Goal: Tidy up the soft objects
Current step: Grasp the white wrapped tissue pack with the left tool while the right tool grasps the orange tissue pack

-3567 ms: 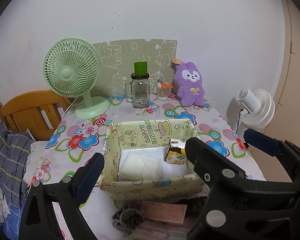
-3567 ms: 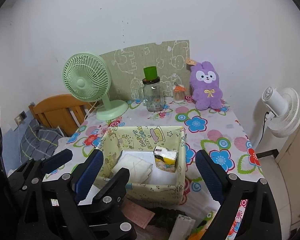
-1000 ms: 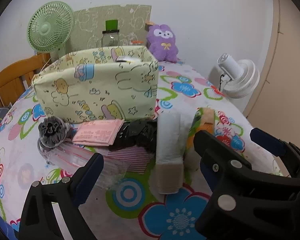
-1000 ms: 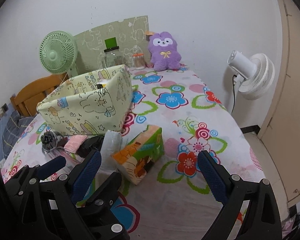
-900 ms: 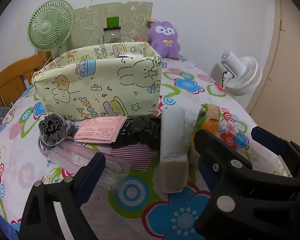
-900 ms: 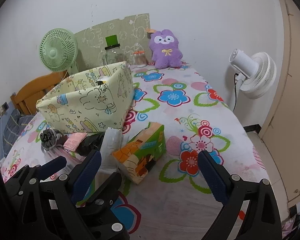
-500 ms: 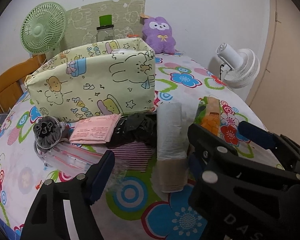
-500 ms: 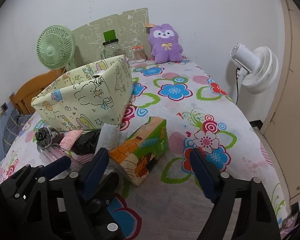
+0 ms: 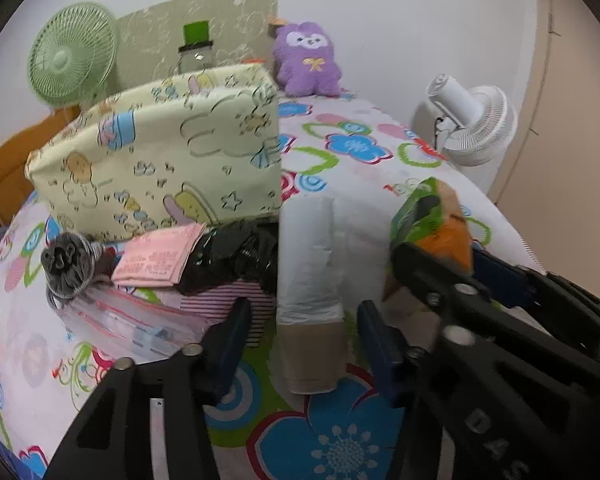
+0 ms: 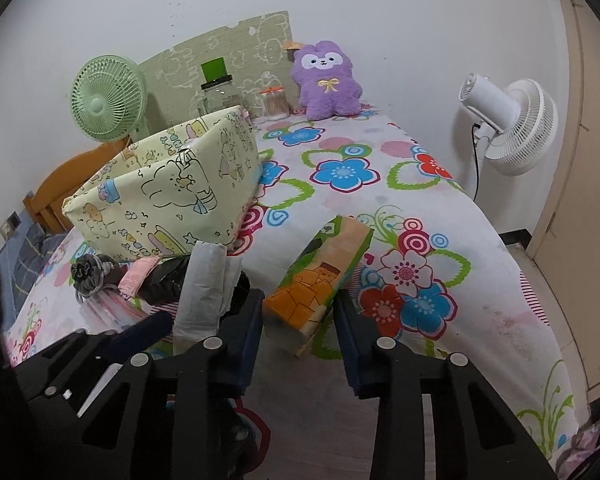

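Jaws just narrowed: left tool (image 9: 300, 340) brackets white pack (image 9: 310, 264), contact unclear; right tool (image 10: 300, 320) clamps tissue pack (image 10: 320, 276) on table (image 10: 460, 240).

jar (image 9: 196, 54): lower half behind fabric box (image 9: 160, 160) | box contents: hidden | pink packet (image 9: 160, 256) print: unreadable

A green desk fan (image 10: 107, 98) stands at the far left of the flowered surface (image 10: 400, 208), in front of a wooden chair (image 10: 56, 184). A glass jar (image 10: 217, 92) with a green lid stands against the patterned board (image 10: 228, 48). A white fan (image 10: 512, 124) stands off to the right.
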`<state>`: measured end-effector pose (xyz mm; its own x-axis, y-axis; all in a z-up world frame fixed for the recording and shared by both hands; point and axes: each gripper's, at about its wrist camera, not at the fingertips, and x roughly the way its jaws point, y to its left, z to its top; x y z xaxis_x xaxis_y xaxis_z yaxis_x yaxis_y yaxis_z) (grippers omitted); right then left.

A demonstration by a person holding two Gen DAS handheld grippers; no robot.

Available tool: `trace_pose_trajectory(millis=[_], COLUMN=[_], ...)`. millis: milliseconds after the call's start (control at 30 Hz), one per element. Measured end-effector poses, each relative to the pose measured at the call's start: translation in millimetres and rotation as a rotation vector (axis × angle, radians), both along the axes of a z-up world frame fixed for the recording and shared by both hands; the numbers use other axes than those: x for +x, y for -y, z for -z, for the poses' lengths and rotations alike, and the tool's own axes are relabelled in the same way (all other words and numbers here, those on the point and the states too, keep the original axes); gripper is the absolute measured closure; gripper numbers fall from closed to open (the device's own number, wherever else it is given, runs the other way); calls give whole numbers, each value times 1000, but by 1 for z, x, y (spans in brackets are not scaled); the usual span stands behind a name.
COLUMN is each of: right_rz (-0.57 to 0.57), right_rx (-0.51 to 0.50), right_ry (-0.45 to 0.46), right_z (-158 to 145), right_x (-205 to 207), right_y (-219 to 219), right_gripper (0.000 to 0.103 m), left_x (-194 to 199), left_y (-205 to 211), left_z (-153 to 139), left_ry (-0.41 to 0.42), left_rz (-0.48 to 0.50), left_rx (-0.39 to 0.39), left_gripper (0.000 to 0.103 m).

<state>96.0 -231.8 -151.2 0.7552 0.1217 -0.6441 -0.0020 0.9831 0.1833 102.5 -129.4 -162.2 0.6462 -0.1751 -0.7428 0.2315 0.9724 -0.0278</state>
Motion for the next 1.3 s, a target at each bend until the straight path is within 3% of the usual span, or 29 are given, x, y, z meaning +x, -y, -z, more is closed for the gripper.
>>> trace_pose_trajectory(millis=[233, 400, 733, 1300], right_rz=[-8, -10, -35, -72], right_rx=[4, 14, -9, -36], right_ry=[-1, -11, 14, 66], right_z=[0, -4, -21, -56], right_x=[-2, -4, -15, -18], right_y=[0, -2, -17, -47], right_gripper=[68, 68, 76, 76], left_x=[-1, -5, -17, -21], left_y=[-5, -6, -18, -47], left_z=[2, -4, -20, -53], left_ry=[-12, -4, 29, 53], left_rz=[-3, 13, 4, -36], left_rx=[-30, -43, -47, -93], left_gripper=[76, 80, 82, 83])
